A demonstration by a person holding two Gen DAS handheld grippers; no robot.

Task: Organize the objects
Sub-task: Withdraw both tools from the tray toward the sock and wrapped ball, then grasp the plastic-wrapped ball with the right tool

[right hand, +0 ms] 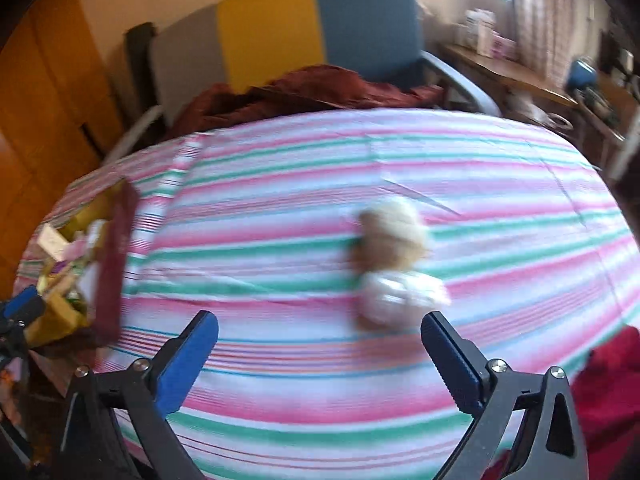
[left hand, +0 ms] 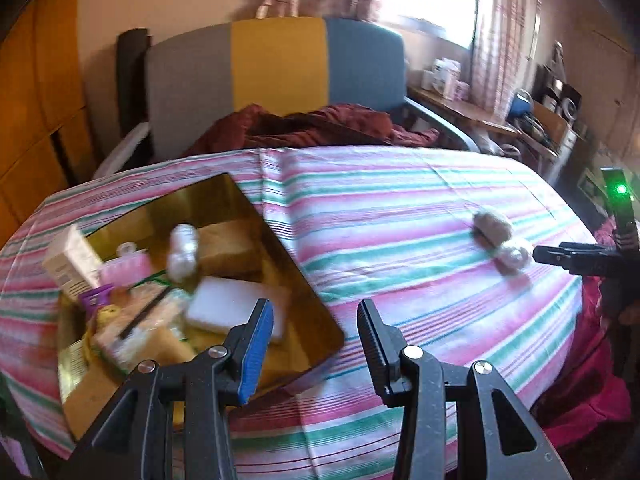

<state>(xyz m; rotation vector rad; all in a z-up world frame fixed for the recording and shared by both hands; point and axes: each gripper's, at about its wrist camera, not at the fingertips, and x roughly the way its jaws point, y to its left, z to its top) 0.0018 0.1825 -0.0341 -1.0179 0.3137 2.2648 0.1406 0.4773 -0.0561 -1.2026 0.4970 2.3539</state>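
Note:
A gold-lined box (left hand: 280,240) sits on the left of the striped table, full of small things: a clear bottle (left hand: 183,252), a white sponge (left hand: 236,300), a pink brush (left hand: 126,268), a carton (left hand: 70,260). My left gripper (left hand: 316,336) is open and empty by the box's right wall. Two blurred objects lie on the cloth at the right: a beige lump (right hand: 394,228) and a pale wrapped piece (right hand: 400,296) in front of it. My right gripper (right hand: 320,356) is open and empty just short of them. The box (right hand: 114,256) also shows at the left.
The table wears a pink, green and white striped cloth (left hand: 400,216). A chair with grey, yellow and blue panels (left hand: 276,68) stands behind it, holding a dark red cloth (left hand: 312,124). A cluttered desk (left hand: 480,108) is at the back right. Red fabric (right hand: 608,392) hangs at the table's right edge.

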